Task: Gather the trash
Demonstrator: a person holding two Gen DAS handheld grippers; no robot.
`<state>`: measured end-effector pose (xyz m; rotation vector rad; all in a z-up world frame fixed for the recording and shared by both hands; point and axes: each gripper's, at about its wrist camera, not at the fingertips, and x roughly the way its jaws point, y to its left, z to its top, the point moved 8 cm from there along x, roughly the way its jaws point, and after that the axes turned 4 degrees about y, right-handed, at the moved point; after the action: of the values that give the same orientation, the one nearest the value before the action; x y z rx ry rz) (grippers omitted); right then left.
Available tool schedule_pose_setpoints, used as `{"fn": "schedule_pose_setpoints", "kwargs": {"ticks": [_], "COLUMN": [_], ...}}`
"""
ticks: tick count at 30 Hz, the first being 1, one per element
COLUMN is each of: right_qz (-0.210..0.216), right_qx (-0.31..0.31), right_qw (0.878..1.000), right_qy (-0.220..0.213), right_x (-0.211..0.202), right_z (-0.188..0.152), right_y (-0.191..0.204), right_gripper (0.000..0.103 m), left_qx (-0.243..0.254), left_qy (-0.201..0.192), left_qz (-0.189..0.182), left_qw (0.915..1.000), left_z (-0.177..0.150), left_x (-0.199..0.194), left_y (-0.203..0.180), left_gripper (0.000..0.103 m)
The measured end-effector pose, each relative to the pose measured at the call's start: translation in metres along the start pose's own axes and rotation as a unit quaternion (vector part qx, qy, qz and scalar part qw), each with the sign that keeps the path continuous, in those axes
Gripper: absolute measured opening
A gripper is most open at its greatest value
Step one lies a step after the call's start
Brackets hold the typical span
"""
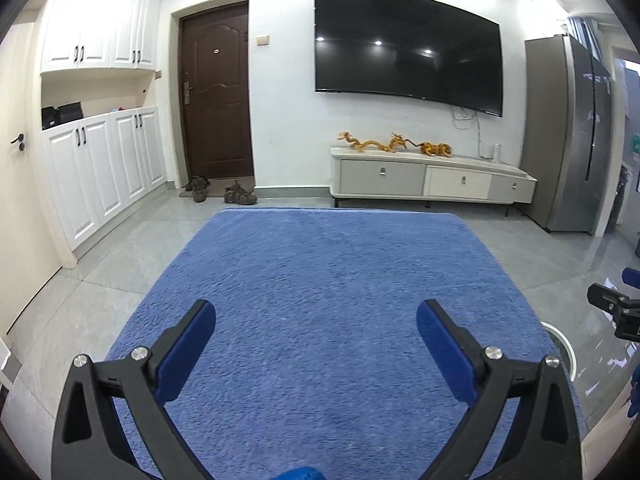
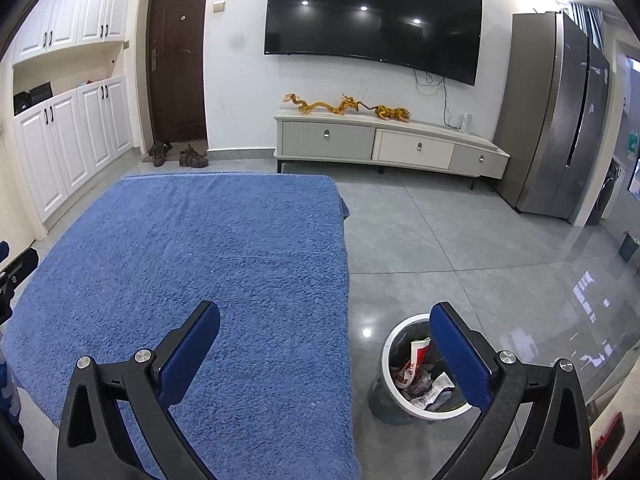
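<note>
Both my claws gape wide and empty: left claw point(image 1: 316, 320) over the bare blue surface point(image 1: 320, 264), right claw point(image 2: 325, 322) at its edge. The trash bin point(image 2: 390, 390), holding crumpled wrappers point(image 2: 420, 380), sits lower right, nearest my right claw.

left wrist: over blue cloth point(image 1: 320, 300), faces TV point(image 1: 408, 44) | right wrist: further right | shared: cloth, TV

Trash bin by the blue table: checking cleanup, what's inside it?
The trash bin holds crumpled wrappers and paper; the right gripper's finger hides part.
</note>
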<state>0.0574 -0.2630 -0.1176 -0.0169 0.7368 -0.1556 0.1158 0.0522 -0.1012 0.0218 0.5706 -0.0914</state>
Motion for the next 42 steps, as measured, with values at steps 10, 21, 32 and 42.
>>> {"fn": "schedule_pose_setpoints", "kwargs": {"ticks": [10,21,32,42], "right_qz": [-0.008,-0.011,-0.014,-0.030], "right_qx": [-0.010,-0.002,-0.005,-0.015], "right_qw": [1.000,1.000,1.000,0.999], "right_qy": [0.000,0.015,0.025,0.023], "right_x": [0.006,0.026,0.050,0.062], "right_z": [0.005,0.006,0.012,0.016], "right_y": [0.017,0.024,0.026,0.024], "right_gripper": [0.103,0.103,0.103,0.103], "left_qx": [-0.009,-0.012,0.003,0.012], "left_qy": [0.012,0.022,0.032,0.039], "left_qz": [0.006,0.014,0.034,0.028], "left_qw": [0.9999,0.9996,0.9989,0.9988], "left_z": [-0.002,0.001,0.002,0.001], "left_x": [0.018,0.037,0.059,0.076], "left_y": [0.026,0.036,0.042,0.031], "left_gripper": [0.101,0.103,0.103,0.103]}}
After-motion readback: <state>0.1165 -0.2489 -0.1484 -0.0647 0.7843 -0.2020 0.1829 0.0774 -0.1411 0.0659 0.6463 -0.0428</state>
